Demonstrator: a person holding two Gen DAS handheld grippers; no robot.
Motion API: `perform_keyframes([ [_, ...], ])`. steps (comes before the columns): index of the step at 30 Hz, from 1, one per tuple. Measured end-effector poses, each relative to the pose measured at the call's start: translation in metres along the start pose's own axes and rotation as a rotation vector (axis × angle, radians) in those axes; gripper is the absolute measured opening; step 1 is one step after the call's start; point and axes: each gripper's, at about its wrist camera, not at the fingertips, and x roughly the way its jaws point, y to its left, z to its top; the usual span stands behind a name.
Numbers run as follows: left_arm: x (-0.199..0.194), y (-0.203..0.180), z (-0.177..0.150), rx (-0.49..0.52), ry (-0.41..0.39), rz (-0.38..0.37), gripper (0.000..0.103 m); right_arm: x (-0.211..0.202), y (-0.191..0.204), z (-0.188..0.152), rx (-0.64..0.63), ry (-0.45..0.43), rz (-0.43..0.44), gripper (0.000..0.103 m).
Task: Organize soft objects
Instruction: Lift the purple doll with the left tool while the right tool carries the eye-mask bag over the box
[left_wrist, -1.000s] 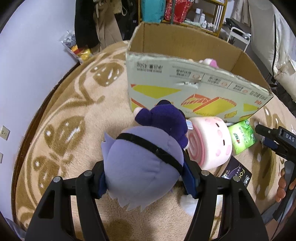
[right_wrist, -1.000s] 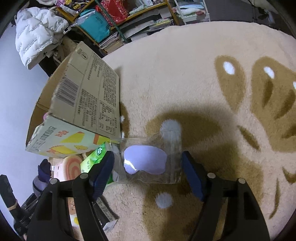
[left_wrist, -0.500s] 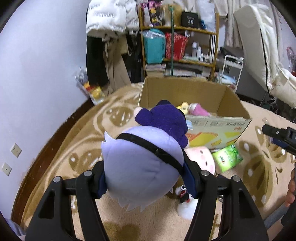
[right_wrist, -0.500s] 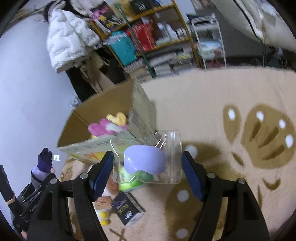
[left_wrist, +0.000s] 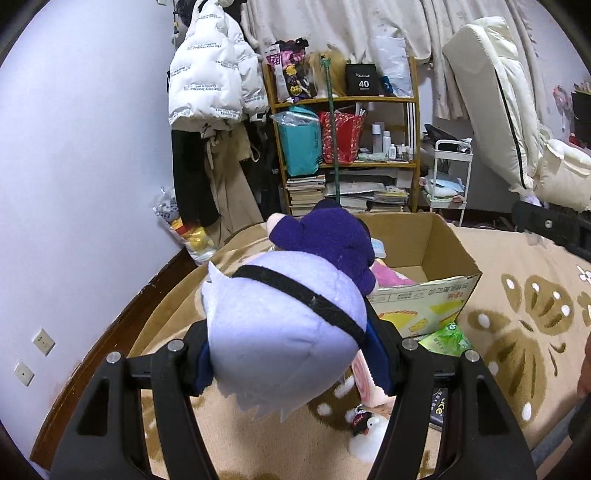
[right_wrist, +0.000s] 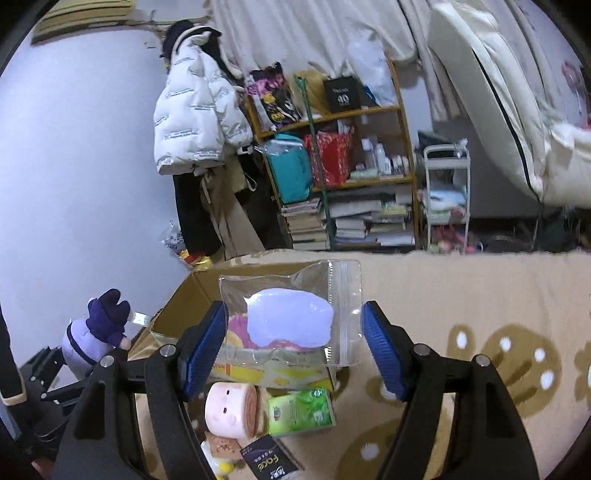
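Plush doll (left_wrist: 284, 332) sits clamped between the left hand-held gripper's (left_wrist: 290, 349) pads.

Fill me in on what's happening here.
A person is tidying soft things into a cardboard box on the rug. The left hand-held gripper clamps a lilac plush doll, and the right hand-held gripper holds a clear zip bag, both above the box. A pink roll toy and green packet lie outside.

shelf unit (left_wrist: 343, 155): far ahead of tongs | white puffer jacket (left_wrist: 210, 85): ahead-left, hanging | white cart (right_wrist: 447, 199): ahead-right
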Motion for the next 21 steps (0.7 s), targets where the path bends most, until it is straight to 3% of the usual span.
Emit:
perform_keyframes([
  [8, 0.005, -0.005, 0.021, 0.021, -0.067, -0.003, 0.065, 0.012, 0.016, 0.016, -0.075, -0.035, 0.034, 0.078],
  [21, 0.06, -0.006, 0.057, 0.051, -0.111, -0.003, 0.065, 0.057, 0.016, 0.041, -0.116, -0.038, 0.022, 0.078],
])
